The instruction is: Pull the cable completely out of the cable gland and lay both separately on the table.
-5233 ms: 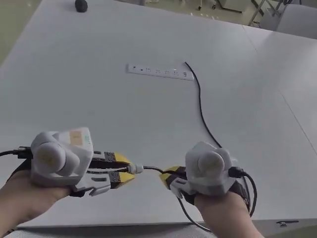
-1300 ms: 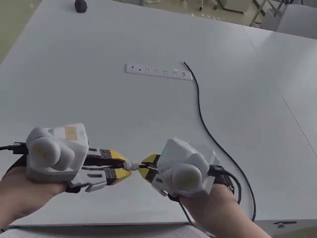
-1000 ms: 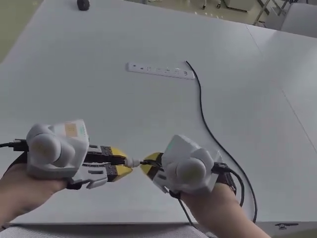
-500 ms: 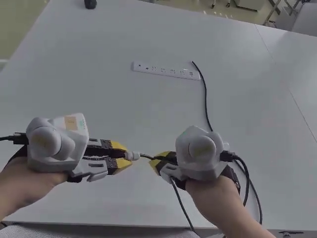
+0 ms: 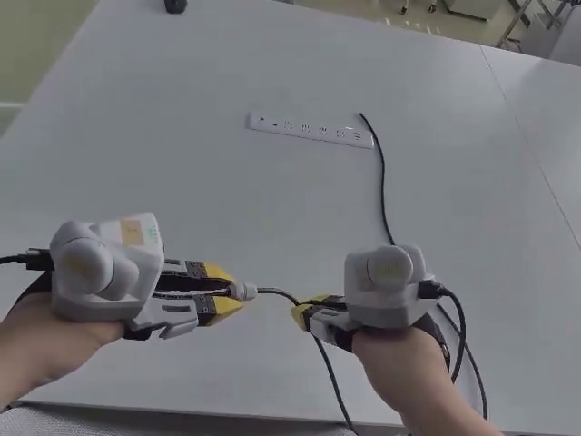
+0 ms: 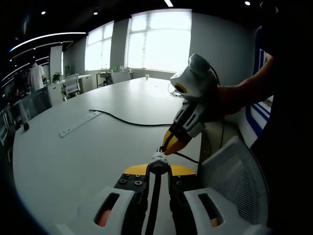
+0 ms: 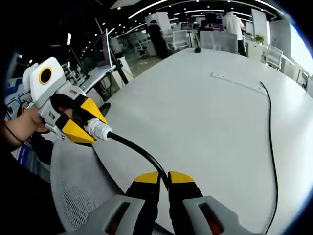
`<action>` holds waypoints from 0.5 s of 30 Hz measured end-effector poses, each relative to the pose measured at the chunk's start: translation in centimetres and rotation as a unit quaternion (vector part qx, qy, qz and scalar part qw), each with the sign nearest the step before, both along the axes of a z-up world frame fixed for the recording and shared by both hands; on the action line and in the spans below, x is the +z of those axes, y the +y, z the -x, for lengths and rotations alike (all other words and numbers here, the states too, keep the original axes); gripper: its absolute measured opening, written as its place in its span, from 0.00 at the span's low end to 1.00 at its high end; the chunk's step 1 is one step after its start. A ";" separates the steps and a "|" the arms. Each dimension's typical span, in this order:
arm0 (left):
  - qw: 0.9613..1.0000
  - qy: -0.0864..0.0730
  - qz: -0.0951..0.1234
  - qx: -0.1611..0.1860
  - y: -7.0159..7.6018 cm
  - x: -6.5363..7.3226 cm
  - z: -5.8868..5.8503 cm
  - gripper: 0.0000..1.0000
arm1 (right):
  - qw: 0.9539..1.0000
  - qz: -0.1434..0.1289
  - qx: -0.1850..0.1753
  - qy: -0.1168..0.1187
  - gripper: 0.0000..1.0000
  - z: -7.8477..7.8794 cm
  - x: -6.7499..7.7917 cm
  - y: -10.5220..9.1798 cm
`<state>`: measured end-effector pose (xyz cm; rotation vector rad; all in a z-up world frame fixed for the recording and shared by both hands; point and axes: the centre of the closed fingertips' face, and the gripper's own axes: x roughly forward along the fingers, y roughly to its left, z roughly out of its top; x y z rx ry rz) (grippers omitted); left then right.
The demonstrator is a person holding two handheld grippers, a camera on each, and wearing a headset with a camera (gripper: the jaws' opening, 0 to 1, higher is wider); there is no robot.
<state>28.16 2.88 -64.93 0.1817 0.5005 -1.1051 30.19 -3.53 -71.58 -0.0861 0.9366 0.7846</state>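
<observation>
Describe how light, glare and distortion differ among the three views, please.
Head view: soft even light on the white table, hardly any shadows, little distortion. Left gripper view: the windows are blown out, and the fisheye curves the table edge. Right gripper view: a darker room with ceiling light strips, strong fisheye bending, yet the cable is sharp.

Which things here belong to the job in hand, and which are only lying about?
Job: cable gland, held in left tool; cable, held in right tool.
Lying about: power strip, its black cord, small dark object at the far edge.
</observation>
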 end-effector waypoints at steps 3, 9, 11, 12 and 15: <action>1.000 0.001 -0.001 0.001 0.0 -0.1 0.0 0.15 | 1.000 0.003 0.011 -0.011 0.02 0.0 0.0 0.0; 1.000 0.002 -0.002 0.002 0.1 -0.1 -0.2 0.15 | 0.999 0.002 0.032 -0.024 0.02 0.1 0.1 0.0; 1.000 0.001 -0.002 0.002 0.2 -0.1 -0.3 0.15 | 0.999 0.001 0.038 -0.026 0.03 0.1 0.1 0.1; 1.000 0.000 -0.002 0.003 0.2 -0.1 -0.4 0.15 | 0.999 0.000 0.043 -0.028 0.02 0.2 0.2 0.1; 1.000 -0.001 -0.003 0.003 0.2 -0.1 -0.4 0.15 | 0.998 0.002 0.054 -0.033 0.03 0.3 0.2 0.2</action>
